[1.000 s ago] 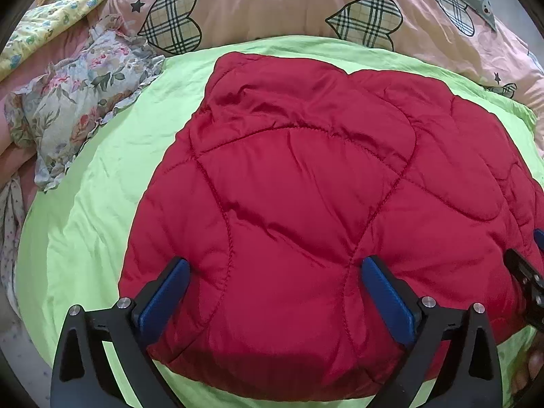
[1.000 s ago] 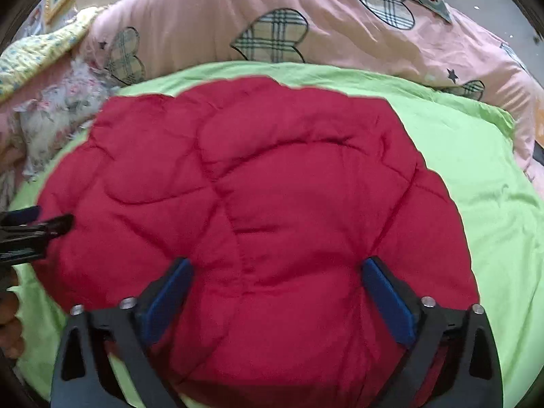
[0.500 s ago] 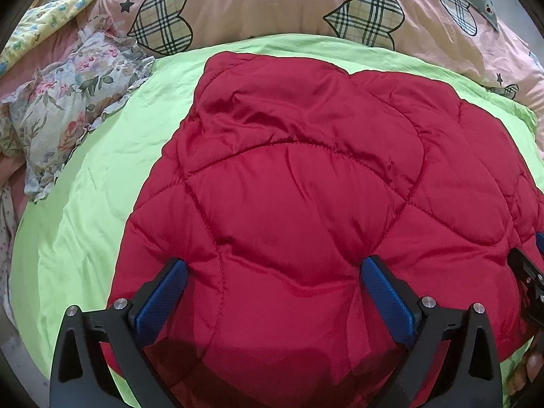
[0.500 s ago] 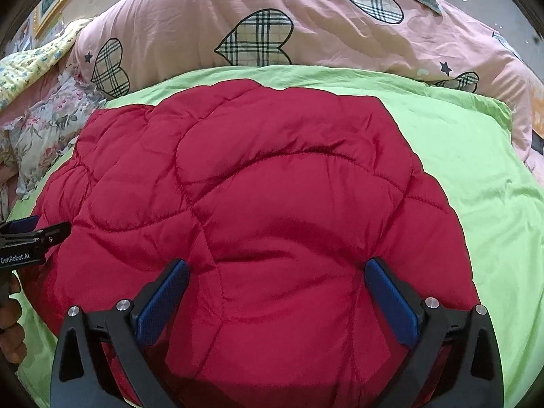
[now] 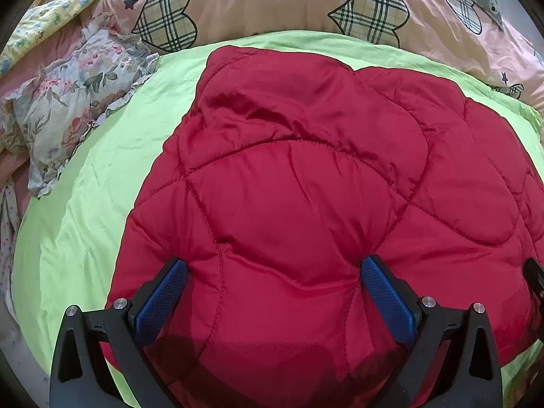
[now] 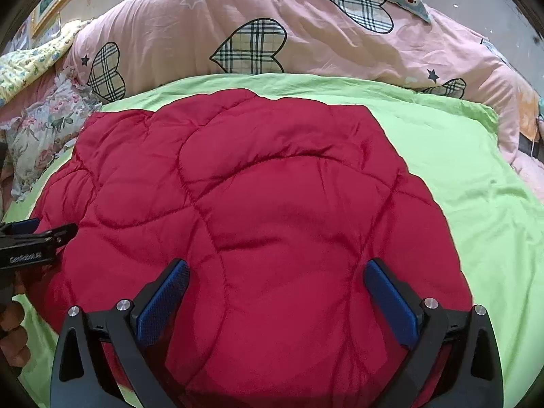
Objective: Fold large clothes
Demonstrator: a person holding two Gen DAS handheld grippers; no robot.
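Observation:
A red quilted padded garment point(image 5: 306, 204) lies in a folded, puffy bundle on a green sheet point(image 5: 102, 176); it also shows in the right wrist view point(image 6: 272, 210). My left gripper point(image 5: 273, 272) is open, its blue pads point(image 5: 163, 302) pressing into the garment's near edge on either side of a bulge. My right gripper point(image 6: 277, 273) is open the same way over the garment's near right part. The left gripper shows at the left edge of the right wrist view point(image 6: 37, 238). Neither holds anything.
A pink duvet with plaid hearts point(image 6: 255, 40) is piled along the far side. A floral ruffled pillow point(image 5: 71, 98) lies at the left. Bare green sheet point(image 6: 476, 187) lies to the right of the garment.
Both grippers have drawn back and lifted slightly; the garment sits lower and fuller in both views. The jaws stayed open throughout.

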